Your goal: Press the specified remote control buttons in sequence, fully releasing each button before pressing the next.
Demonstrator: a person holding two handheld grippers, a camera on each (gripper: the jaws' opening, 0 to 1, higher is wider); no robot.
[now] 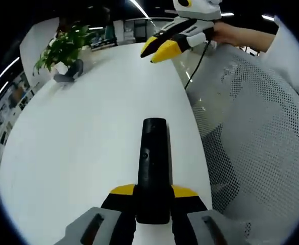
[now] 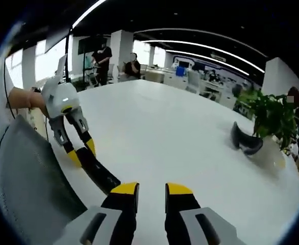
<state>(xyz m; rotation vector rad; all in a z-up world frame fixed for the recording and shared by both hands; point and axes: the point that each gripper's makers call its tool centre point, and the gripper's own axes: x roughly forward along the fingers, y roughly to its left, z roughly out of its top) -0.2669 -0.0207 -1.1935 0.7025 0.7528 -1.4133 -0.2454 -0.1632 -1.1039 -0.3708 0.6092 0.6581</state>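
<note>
Gripping the black remote control [image 1: 153,171] between its closed jaws, my left gripper [image 1: 153,196] holds it over the white desk [image 1: 88,138] near its edge. My right gripper [image 2: 152,191] hangs empty, jaws slightly parted, above the desk; a potted plant [image 2: 269,120] stands toward the far edge.

Left tool [image 1: 152,196]: yellow-tipped jaws closed against the sides of a black remote control [image 1: 153,168], gripping its near end so that it points forward between them. In the right gripper view the same tool [image 2: 83,153] comes in from the left, angled downward, a hand [image 2: 24,99] behind its grey body.

Right tool [image 2: 152,190]: jaws parallel with a narrow gap, nothing between them. In the left gripper view it [image 1: 162,49] sits at top, tips close together, pointing left, held by a hand [image 1: 231,33] with a white sleeve [image 1: 287,46].
</note>
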